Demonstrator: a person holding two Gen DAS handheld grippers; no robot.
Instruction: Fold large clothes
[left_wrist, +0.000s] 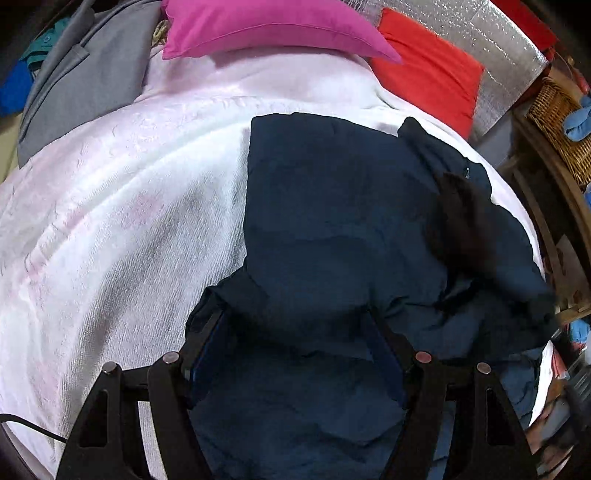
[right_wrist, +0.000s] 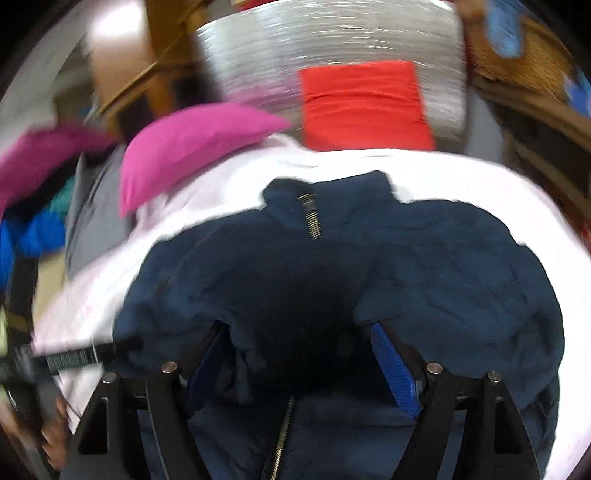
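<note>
Jacket (left_wrist: 332, 206) work is partly done, by the look of it. The navy garment lies on the white blanket (left_wrist: 122, 206) covering the bed, well right of centre in the left wrist view, and its left edge runs straight and clean, as a folded side would. The right side is not so tidy: dark fabric is bunched and rumpled there, with a darker lining or sleeve showing, near the bed's right edge. In the right wrist view the collar and zip (right_wrist: 312, 216) point to the far side, towards the pink pillow (right_wrist: 184, 144) and red pillow (right_wrist: 364, 107), and the near hem is crumpled under the camera; that view is smeared, so the exact lie of the folds there is probably not to be trusted.

The left gripper (left_wrist: 299, 332) hangs over the near part of the jacket with its jaws apart, cloth beneath them but nothing pinched. The right gripper (right_wrist: 303, 347) is likewise spread wide over the near middle, its blue pads clear of the fabric.

Still to do, as I judge it: smooth the right side inward, then fold the length in half.
</note>
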